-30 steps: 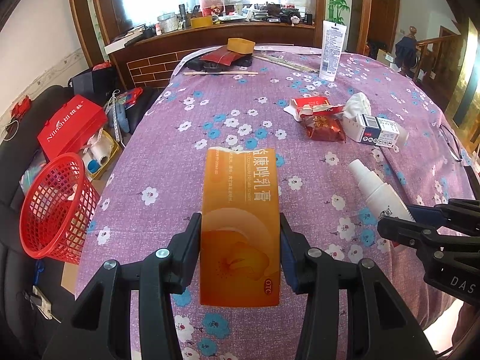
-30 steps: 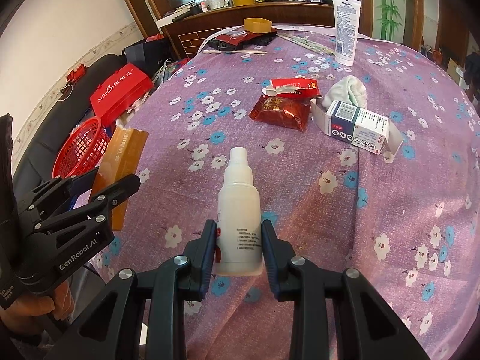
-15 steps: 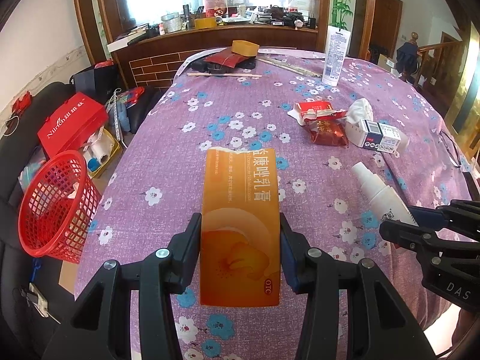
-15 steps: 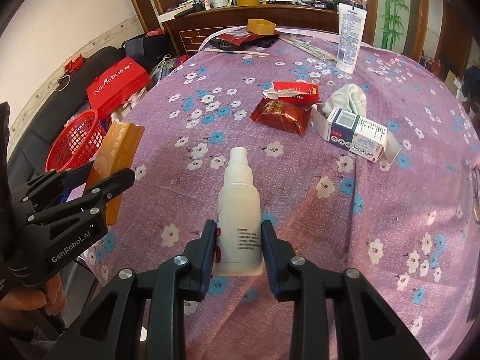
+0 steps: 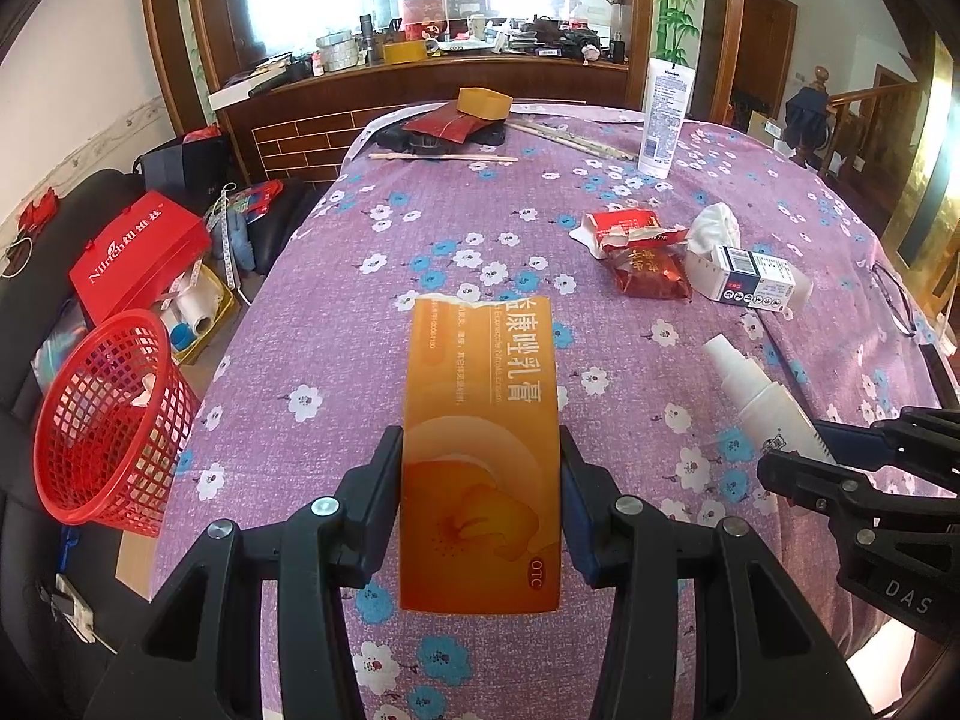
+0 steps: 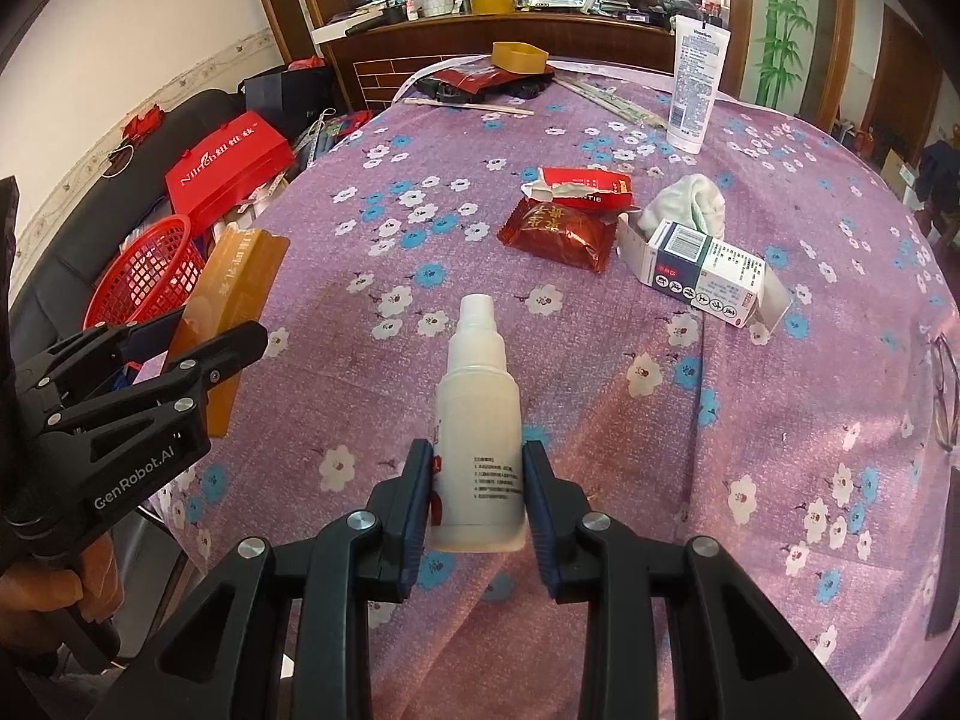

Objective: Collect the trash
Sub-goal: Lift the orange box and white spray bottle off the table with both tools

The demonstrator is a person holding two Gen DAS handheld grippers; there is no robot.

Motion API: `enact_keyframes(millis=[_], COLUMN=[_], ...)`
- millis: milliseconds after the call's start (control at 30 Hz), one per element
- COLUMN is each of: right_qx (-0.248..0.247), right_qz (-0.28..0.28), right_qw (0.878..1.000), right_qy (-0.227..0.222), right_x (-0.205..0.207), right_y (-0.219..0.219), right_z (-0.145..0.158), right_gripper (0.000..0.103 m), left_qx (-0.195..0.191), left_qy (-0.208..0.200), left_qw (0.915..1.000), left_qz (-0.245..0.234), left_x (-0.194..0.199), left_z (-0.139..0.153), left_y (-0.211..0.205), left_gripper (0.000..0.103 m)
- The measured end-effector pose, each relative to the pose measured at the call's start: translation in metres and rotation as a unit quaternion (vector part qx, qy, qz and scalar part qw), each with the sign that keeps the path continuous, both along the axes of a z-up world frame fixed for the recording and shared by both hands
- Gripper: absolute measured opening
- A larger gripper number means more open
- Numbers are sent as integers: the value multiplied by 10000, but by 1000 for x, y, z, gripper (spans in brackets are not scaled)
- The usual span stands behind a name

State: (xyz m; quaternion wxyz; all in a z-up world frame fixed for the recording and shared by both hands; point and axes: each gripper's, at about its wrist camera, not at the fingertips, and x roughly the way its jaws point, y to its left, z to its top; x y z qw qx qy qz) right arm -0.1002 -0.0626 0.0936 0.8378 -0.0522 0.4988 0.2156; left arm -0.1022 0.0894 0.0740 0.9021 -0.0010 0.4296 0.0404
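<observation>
We hold two pieces of rubbish above the round table draped in a purple flowered cloth (image 5: 336, 312), one in each claw. The left gripper (image 5: 480, 498) is clenched on a flat orange cardboard medicine box (image 5: 480, 450) with a torn far end, its pads pressing the long sides near the lower half so the box points away from us toward twelve o'clock. The right gripper (image 6: 478, 498) grasps a small white plastic spray bottle (image 6: 478, 420) by its base, nozzle aimed at twelve o'clock, a hold that we judge keeps the rounded body from slipping.

The red plastic mesh basket (image 5: 108, 426) stands off the table edge at about nine o'clock in the left wrist view, on the floor side beside a dark seat; we take it for the place where the trash goes, and both loads look ready to be carried that way. A scrap of white already lies inside it.

More rubbish waits on the cloth at about one o'clock: a torn red-and-white packet (image 6: 585, 189), a crinkled dark red foil wrapper (image 6: 561, 234) touching it, a crumpled white tissue (image 6: 690, 198) and an opened white-and-blue carton (image 6: 702, 276) just beside the tissue. A tall white lotion tube (image 6: 696, 90) stands upright farther back, likely no trash.
</observation>
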Motion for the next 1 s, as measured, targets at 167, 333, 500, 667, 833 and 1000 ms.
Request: enact_keyframes(millis=[167, 333, 500, 667, 833, 1000], right_qx=[-7, -2, -15, -29, -33, -27], right_qz=[-14, -12, 14, 78, 160, 252], right_qw=[10000, 10000, 10000, 10000, 9999, 9997], right_qy=[3, 6, 3, -1, -8, 9], right_x=[-1, -1, -2, -2, -2, -1], right_y=[1, 1, 4, 12, 19, 27], right_z=[0, 0, -1, 0, 0, 1], right_gripper=[32, 32, 32, 32, 32, 32], left_qx=[-11, -25, -40, -58, -83, -118], left_qy=[-1, -11, -37, -62, -72, -76], left_qw=[10000, 10000, 10000, 9999, 9997, 9993], left_qz=[-4, 6, 31, 103, 202, 341], left_x=[1, 0, -1, -4, -7, -10], left_z=[-1, 0, 1, 2, 2, 4], left_y=[1, 2, 6, 12, 20, 33], left_gripper=[46, 46, 46, 46, 46, 46])
